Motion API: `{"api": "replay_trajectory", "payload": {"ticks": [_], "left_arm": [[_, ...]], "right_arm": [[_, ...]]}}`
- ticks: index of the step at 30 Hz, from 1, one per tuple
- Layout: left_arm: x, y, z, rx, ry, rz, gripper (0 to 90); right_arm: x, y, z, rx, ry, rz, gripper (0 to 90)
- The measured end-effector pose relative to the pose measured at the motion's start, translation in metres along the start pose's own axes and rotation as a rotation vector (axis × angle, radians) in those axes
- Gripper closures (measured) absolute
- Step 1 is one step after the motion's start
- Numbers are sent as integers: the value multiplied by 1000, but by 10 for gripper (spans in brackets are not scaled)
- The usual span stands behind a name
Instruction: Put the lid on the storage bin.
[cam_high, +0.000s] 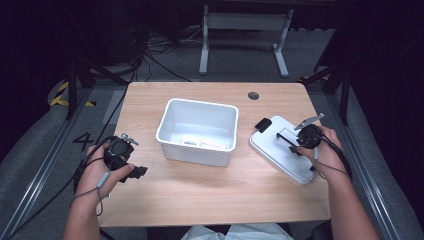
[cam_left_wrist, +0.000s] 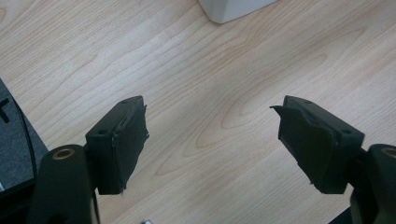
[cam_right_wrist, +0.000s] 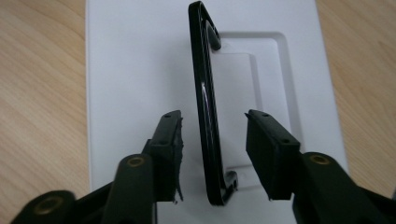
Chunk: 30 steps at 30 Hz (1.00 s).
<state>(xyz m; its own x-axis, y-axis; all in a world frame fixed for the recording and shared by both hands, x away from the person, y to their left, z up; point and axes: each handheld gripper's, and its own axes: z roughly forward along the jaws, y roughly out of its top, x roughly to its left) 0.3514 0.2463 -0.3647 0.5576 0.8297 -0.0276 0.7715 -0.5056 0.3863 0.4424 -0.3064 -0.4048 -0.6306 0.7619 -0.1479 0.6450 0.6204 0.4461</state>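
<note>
A white lid (cam_high: 280, 150) lies flat on the right side of the wooden table, with a black bar handle (cam_high: 285, 139) standing up from it. My right gripper (cam_high: 299, 144) hovers over the lid's near end. In the right gripper view it (cam_right_wrist: 212, 140) is open, with one jaw on each side of the handle (cam_right_wrist: 204, 93) and a gap on both sides, above the lid (cam_right_wrist: 130, 70). An empty white bin (cam_high: 197, 131) stands mid-table. My left gripper (cam_high: 135, 159) is held at the table's left edge. It (cam_left_wrist: 212, 126) is open over bare wood, with the bin's corner (cam_left_wrist: 233, 9) ahead.
The wooden table (cam_high: 200, 192) has bare wood in front of the bin and between the bin and the lid. A round cable grommet (cam_high: 253, 95) sits near the far edge. Beyond the table, cables and a white desk frame (cam_high: 245, 35) stand on the grey floor.
</note>
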Motion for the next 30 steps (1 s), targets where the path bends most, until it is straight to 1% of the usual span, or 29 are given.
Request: {"api": "replay_trajectory", "payload": {"ticks": [1, 3, 5, 7, 10, 12, 13, 15, 17, 19, 22, 23, 27, 28, 30], "left_arm": [[0, 0, 1, 0, -1, -1, 243], [1, 0, 1, 3, -3, 6, 243], [1, 1, 2, 5, -6, 3, 243], [1, 1, 3, 8, -5, 0, 243], [2, 2, 3, 9, -8, 2, 243], [1, 2, 4, 12, -7, 5, 242], [0, 2, 4, 12, -13, -2, 242], [0, 2, 4, 12, -12, 7, 241], [0, 2, 4, 9, -13, 6, 242], [0, 2, 4, 10, -15, -1, 241], [1, 2, 4, 11, -11, 2, 241], [1, 2, 4, 11, -9, 5, 241], [2, 1, 4, 8, -14, -1, 241], [2, 1, 3, 7, -13, -8, 241], [2, 1, 2, 4, -11, -6, 242]], "right_arm": [[-1, 2, 7, 9, 8, 23, 612], [-2, 4, 12, 14, 8, 16, 649], [-2, 6, 15, 25, 11, 14, 713], [-3, 6, 16, 29, 17, 12, 748], [-3, 5, 15, 28, 10, -29, 810], [-2, 5, 15, 31, 9, -38, 817], [-2, 6, 15, 31, 2, -52, 822], [-2, 6, 15, 30, 0, -73, 825], [-3, 6, 15, 28, 1, -78, 829], [-4, 5, 15, 18, 6, -72, 832], [-5, 5, 15, 18, 10, -75, 835], [-5, 5, 15, 22, 5, -79, 837], [-7, 6, 14, 28, -4, -76, 846], [-8, 6, 14, 31, 0, -73, 847], [-10, 6, 13, 31, 10, -70, 848]]}}
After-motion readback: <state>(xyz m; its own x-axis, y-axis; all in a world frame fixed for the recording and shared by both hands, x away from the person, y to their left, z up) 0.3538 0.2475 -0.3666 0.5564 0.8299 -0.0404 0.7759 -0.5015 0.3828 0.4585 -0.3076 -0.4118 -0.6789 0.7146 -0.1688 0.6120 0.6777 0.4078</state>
